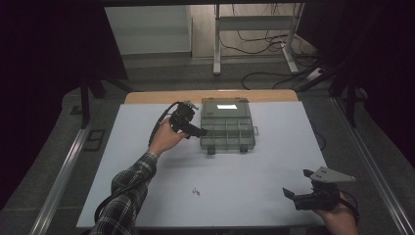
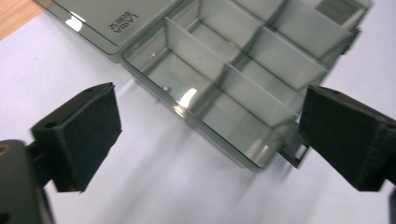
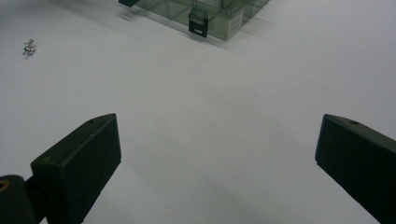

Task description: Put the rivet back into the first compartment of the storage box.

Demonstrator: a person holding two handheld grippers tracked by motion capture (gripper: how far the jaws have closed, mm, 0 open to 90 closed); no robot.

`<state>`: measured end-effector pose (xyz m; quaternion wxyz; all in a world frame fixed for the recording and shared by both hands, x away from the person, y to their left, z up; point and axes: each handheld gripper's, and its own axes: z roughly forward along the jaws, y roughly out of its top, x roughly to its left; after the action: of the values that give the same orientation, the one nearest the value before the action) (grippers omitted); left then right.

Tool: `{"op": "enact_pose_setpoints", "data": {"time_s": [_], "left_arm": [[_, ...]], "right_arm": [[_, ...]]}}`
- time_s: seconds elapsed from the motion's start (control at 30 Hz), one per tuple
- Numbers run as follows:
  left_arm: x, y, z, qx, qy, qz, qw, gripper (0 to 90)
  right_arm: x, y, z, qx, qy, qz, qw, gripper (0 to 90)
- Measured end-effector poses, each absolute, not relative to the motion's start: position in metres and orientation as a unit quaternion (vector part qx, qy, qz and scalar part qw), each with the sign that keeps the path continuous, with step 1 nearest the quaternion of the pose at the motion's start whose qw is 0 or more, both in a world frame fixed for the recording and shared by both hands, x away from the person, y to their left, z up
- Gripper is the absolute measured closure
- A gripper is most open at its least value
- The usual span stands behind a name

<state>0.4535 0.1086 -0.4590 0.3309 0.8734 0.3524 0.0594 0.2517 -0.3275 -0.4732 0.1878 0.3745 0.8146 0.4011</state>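
The left gripper, a black two-jaw tool held in the person's left hand, sits left of the frame's middle in the high view, its jaw tips at the left edge of the clear grey plastic compartment box; its jaws stand wide apart with nothing between the pads. In the left gripper view the two black pads rise at the lower left and right edges of the frame, and the box lies across the upper middle, its lid folded back flat toward the upper left with raised lettering on it and its dividers marking out several compartments; a dark latch hangs off the box's near corner, just beside the right pad. The box rests on the white table sheet, slightly above the centre of the high view. The right gripper, also black and topped by a grey three-cornered plate, is at the lower right of the high view, well apart from the box, its jaws likewise spread with only bare sheet between them. A small silvery metal piece lies on the sheet in the lower middle of the high view, and it shows at the upper left of the right gripper view
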Motion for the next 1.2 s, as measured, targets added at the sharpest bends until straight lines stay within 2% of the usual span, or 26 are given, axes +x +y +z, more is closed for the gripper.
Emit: {"op": "enact_pose_setpoints", "data": {"time_s": [0.13,0.7,1.2], "left_arm": [[0.442,0.111,-0.457,0.876,0.341,0.067,0.335,0.7],[0.402,0.121,-0.453,0.882,0.309,0.081,0.347,0.0],[0.349,0.141,-0.462,0.889,0.328,0.081,0.308,0.7]], "right_arm": [[0.252,-0.327,-0.473,0.374,0.816,0.399,0.189,0.6],[0.252,-0.327,-0.473,0.376,0.814,0.400,0.191,0.6],[0.252,-0.325,-0.474,0.373,0.818,0.395,0.192,0.6]]}}
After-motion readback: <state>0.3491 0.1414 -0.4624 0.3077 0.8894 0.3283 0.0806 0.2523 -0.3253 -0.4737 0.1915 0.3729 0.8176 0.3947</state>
